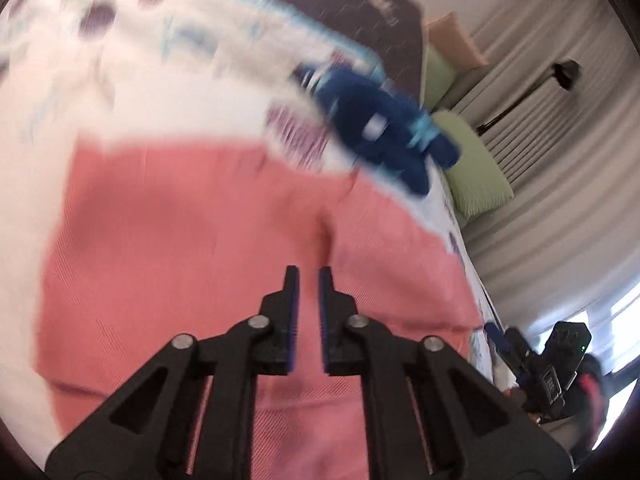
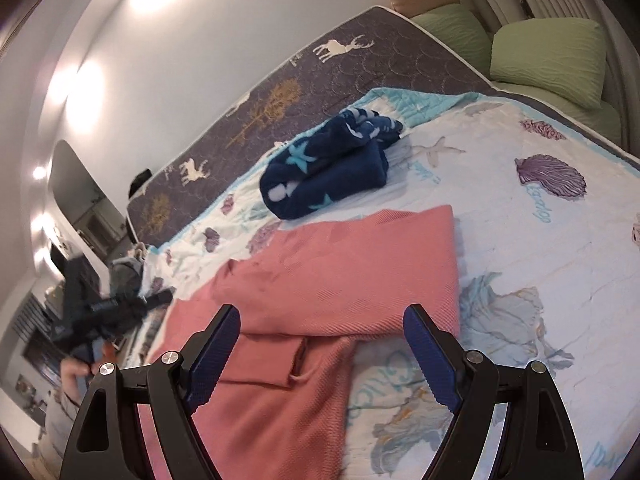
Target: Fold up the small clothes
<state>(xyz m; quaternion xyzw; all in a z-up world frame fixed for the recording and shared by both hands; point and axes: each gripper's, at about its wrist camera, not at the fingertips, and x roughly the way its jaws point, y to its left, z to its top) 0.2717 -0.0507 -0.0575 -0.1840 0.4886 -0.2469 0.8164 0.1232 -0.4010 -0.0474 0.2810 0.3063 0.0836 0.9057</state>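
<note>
Pink knit garment lies partly folded on the seashell-print bedspread; left tool hovers nearly closed, empty; right tool gapes above its sleeve. A careless tug could undo the fold. Navy starfish-print fleece sits just beyond.

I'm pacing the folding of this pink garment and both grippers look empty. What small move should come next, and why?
Probably bring the right gripper down onto the near edge of the pink garment and close on it. Its jaws stand wide with nothing between them, and the garment is only partly folded, one flap doubled over. The left gripper, nearly closed with nothing in the gap, hovers over the same cloth.
</note>
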